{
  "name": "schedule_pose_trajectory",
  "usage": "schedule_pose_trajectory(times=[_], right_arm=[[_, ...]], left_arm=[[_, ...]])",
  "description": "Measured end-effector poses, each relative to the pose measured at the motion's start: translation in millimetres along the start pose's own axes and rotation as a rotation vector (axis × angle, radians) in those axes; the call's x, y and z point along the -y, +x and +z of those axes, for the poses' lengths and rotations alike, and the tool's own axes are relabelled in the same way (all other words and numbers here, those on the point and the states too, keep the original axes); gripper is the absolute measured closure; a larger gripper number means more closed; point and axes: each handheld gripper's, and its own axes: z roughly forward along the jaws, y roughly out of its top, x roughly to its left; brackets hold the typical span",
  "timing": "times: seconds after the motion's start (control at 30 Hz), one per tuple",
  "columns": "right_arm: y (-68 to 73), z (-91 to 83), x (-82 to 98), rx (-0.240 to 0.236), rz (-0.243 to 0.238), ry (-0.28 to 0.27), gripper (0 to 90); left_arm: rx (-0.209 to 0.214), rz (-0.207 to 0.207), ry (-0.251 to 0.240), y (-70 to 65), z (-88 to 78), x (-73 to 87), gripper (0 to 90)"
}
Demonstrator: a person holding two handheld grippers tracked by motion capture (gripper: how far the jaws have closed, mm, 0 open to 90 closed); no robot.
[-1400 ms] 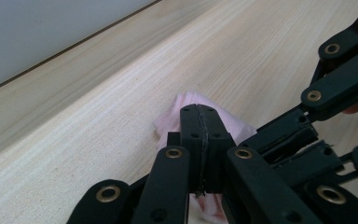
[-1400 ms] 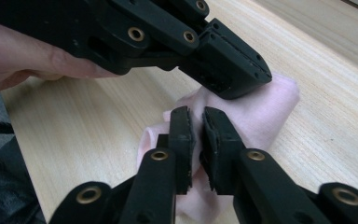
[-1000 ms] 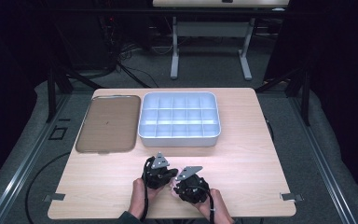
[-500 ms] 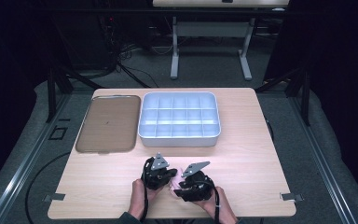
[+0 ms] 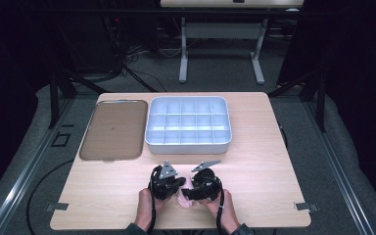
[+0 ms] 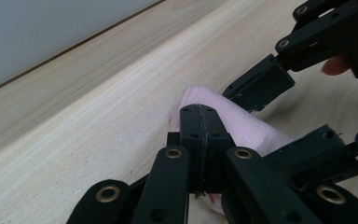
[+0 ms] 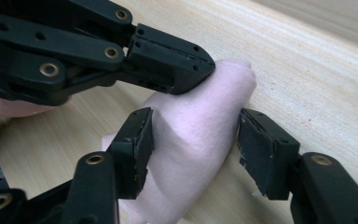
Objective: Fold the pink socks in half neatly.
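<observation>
Two grippers meet over one pink cloth (image 5: 184,197) at the near edge of the table (image 5: 254,161). High view: I hold the left gripper (image 5: 172,185) and the right gripper (image 5: 192,191) tip to tip, the cloth bunched on the wood between my hands. Beyond them lie an empty white compartment box (image 5: 188,122) and, to its left, a flat brown tray (image 5: 112,128), both well apart from the work; nothing stands in the way between.

Left gripper view: the left gripper (image 6: 200,126) has its jaws pressed together, nipping a fold of the pink cloth (image 6: 247,126), which lies rolled on the wood behind them. The right gripper's pads (image 6: 259,84) stand apart on either side of the roll.

Right gripper view: the right gripper (image 7: 196,144) has just been opening; its jaws are spread, the cloth (image 7: 196,135) between them, the left pad grazing it, the right pad clear. The left gripper (image 7: 172,58) pinches the cloth's far end.

Risk, in my judgement: with a single thin pinch left, any pull could slip the fold free and let the roll unwind; the crowded jaws could also knock together.
</observation>
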Motion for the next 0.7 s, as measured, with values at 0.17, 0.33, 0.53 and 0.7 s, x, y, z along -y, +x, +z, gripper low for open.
schedule_pose_trajectory(times=[0.17,0.33,0.53,0.7], right_arm=[[-1.5,2.8,-0.9,-0.009,-0.006,0.020,44.9],[-0.4,3.5,-5.4,-0.006,-0.014,0.053,46.1],[-0.4,3.2,-6.8,-0.008,-0.011,0.071,47.8],[-0.6,3.6,-7.8,-0.011,-0.008,0.077,49.4]], left_arm=[[0.008,-0.037,-0.027,7.4,-4.2,2.9,83.3],[-0.067,-0.084,-0.048,17.6,-14.5,9.0,56.8],[-0.188,-0.119,-0.034,33.5,-31.7,23.2,27.8],[-0.249,-0.123,-0.017,43.5,-42.0,34.4,17.5]])
